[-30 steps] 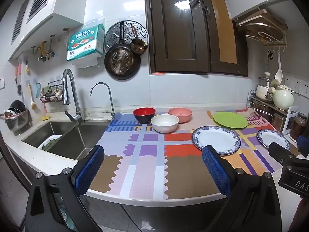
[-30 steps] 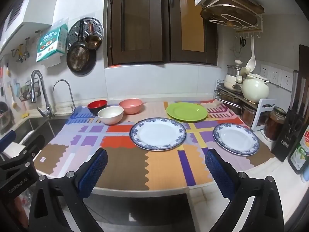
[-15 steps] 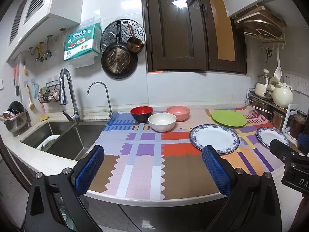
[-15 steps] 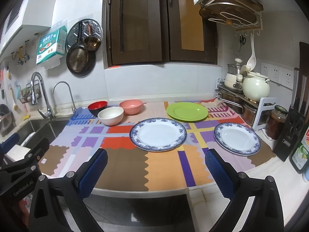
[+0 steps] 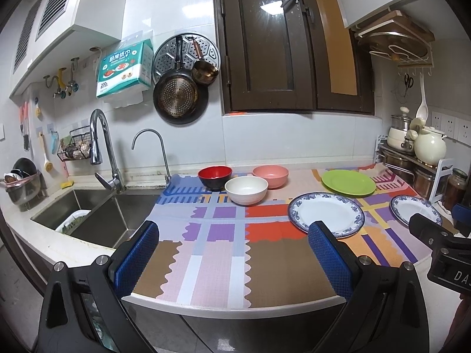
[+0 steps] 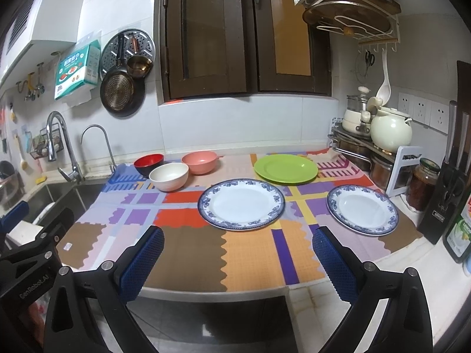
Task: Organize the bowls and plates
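Plates (image 6: pixel 241 204) unmoved (tools nearer)

Red bowl (image 6: pixel 148 163): black outside, upright, at the mat's (image 6: pixel 188 244) back left corner. 
White bowl (image 6: pixel 168 176): upright, just in front of the red one, touching or nearly so. 
Pink bowl (image 6: pixel 199 162): upright, just right of both, near the back edge. 
Green plate (image 6: pixel 285 168): flat, back right. 
Large blue-rimmed plate (image 6: pixel 241 204): white centre, flat, mid-mat. 
Small blue-rimmed plate (image 6: pixel 362 209): same pattern, flat, by the right edge.
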Demonstrator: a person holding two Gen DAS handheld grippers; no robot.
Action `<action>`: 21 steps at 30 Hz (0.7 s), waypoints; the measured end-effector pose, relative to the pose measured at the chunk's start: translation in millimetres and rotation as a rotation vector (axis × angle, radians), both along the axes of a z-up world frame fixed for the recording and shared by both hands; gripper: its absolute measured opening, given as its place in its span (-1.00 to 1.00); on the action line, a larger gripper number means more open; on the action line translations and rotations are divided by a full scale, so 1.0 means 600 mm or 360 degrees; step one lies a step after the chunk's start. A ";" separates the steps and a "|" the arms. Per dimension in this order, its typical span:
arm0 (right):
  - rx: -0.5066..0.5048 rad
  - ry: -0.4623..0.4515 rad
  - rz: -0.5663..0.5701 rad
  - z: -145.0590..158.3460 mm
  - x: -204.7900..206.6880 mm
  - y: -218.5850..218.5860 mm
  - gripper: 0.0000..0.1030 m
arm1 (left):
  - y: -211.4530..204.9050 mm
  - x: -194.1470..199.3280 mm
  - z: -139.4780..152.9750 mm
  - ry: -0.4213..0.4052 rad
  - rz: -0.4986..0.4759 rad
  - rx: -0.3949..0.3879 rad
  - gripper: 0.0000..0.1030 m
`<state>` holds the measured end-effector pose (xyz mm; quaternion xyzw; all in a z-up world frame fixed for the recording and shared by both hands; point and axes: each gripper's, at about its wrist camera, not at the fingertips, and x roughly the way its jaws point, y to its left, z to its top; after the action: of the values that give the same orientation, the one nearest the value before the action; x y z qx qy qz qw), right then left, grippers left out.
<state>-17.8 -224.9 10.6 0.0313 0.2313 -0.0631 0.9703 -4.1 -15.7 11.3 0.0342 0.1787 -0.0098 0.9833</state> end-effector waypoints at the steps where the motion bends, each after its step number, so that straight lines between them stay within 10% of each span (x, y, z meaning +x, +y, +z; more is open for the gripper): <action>1: -0.0001 0.0002 0.0000 0.000 0.000 0.000 0.99 | 0.000 0.001 0.000 0.0001 -0.0001 0.0000 1.00; 21: -0.0017 -0.0033 0.0006 0.006 -0.002 0.009 0.99 | 0.005 -0.006 0.007 -0.0036 -0.0004 -0.0013 1.00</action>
<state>-18.8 -219.7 14.1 0.0264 0.2209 -0.0622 0.9730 -7.7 -12.9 15.4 0.0305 0.1673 -0.0115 0.9854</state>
